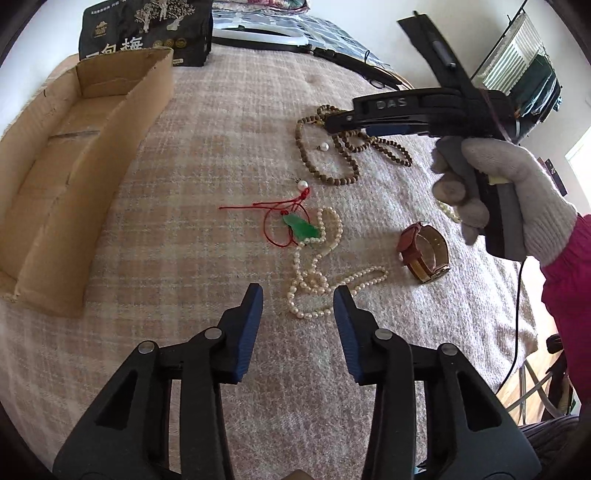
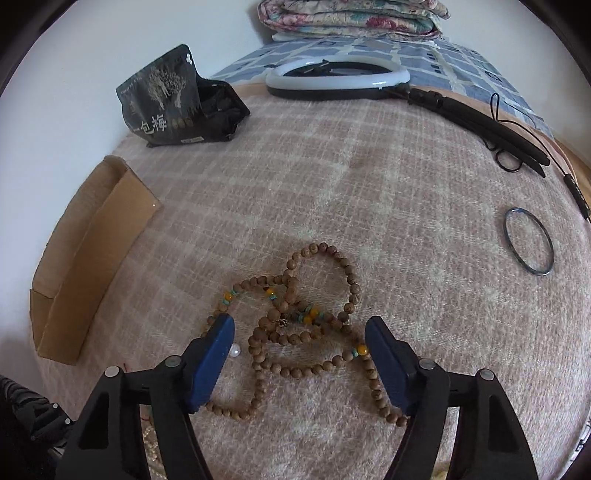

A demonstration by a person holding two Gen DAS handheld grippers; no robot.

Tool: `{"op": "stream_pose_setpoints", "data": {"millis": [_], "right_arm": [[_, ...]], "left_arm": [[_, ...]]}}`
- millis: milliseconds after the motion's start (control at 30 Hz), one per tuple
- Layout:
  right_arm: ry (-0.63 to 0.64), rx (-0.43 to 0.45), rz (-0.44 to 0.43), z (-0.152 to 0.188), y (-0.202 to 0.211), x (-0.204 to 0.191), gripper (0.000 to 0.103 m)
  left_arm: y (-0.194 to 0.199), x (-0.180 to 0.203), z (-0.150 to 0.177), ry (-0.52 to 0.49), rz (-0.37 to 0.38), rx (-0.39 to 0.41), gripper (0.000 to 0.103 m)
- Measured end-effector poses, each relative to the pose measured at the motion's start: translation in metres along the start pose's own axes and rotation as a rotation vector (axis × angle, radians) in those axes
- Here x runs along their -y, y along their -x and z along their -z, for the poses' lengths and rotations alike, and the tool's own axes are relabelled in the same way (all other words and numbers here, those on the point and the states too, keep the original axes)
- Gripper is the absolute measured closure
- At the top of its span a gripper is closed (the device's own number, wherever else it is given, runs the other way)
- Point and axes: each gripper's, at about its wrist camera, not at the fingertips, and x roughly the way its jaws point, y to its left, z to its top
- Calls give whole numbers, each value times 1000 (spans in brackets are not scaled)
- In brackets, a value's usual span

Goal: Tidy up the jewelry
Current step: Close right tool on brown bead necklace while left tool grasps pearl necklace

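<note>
Open brown cardboard tray is taken as landmark; it sits empty at the far left of the pink checked blanket, with a black printed snack pouch behind it. All jewelry lies to the right of the tray, none in it yet. Nearest to the tray is the green jade pendant on red cord, touching the white pearl necklace. Two loose white pearl drops are seen just past it. Further right of the tray a brown leather strap watch is noted, then the long brown wooden bead strand with orange and turquoise spacers. Farthest from the tray, a thin dark bangle lies alone.

Left tool is released, jaws part-open over the pearl necklace, nothing pinched. Right tool, held by a grey-gloved hand, is also released, jaws wide and straddling the bead strand, pads not pressing.

Risks, judged: the pearl necklace overlaps the pendant cord, so a lift would likely drag the pendant along or snag it. The bead strand is looped over itself; a pinch on one loop may leave the rest trailing and slipping on the way to the tray. A pearl drop just beside the right tool's left pad could be knocked and rolled. Both tools are near each other; collision is possible.
</note>
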Motion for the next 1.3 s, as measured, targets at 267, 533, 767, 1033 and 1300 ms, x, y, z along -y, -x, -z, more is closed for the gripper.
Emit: {"op": "stream_pose_setpoints", "data": {"millis": [267,533,767,1033,1300], "right_arm": [[37,-16,36,-2,-8,3,37],[105,-6,79,4,-12,-3,36],[127,20,78,12,-8,-8,55],[92,34,55,15,2,-8,91],[7,114,38,27,38,-9,92]], "left_arm": [[-16,2,-5,22,-6,-6,63],[-32,7,-4,-10,-54,8,65],[-33,10,-4,-42,-89,32,84],[-27,9,-4,-26,-54,31,101],[-1,16,-1,-54,-34,87,101]]}}
